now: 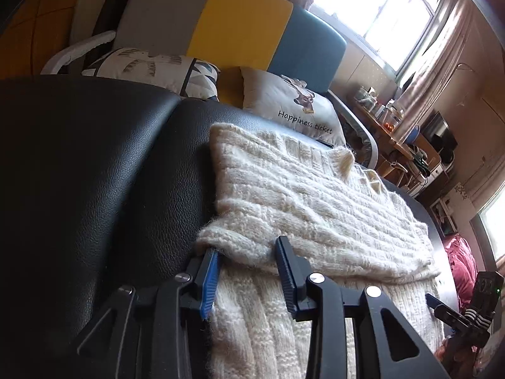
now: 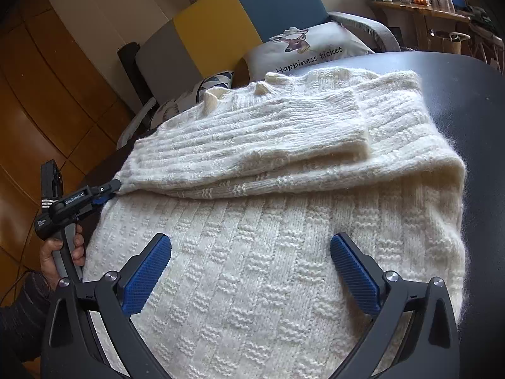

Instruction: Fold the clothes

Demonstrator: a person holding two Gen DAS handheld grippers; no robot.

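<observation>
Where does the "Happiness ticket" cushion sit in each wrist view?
Left wrist: "Happiness ticket" cushion sits upper centre, just behind the cream sweater.
Right wrist: cushion sits top centre-right, again behind the sweater.
Shared landmark: the yellow backrest panel.

The grey pillow (image 1: 293, 107) with the deer drawing carries the words "Happiness ticket" in dark script below the picture; the same line reads clearly on it in the right wrist view too. The left tool (image 2: 109, 193), seen from the right wrist camera, bears a small white label, "GenRoboAI", on its black body. A second tiny label lower on that tool is too small to read.
</observation>
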